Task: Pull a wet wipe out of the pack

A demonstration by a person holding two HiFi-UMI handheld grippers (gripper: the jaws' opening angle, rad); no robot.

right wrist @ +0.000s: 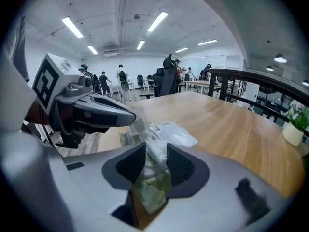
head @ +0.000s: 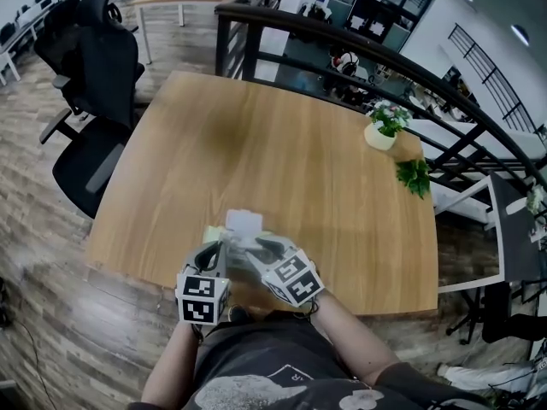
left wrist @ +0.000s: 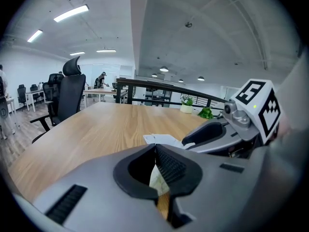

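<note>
Left gripper (left wrist: 155, 150) jaws are pressed together, the pack (left wrist: 158, 180) just beneath them. Right gripper (right wrist: 156, 159) jaws stand apart (wide), a bunched wipe (right wrist: 153, 141) between them.

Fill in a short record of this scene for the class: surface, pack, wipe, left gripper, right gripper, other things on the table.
Surface: wooden table
Pack: lies by the table's near edge, under both grippers
Wipe: white, crumpled, sticking up out of the pack
Left gripper: jaws together at the pack; whether they pinch it cannot be told
Right gripper: jaws apart, the wipe standing between them
Other things: potted plant near the far right edge
</note>
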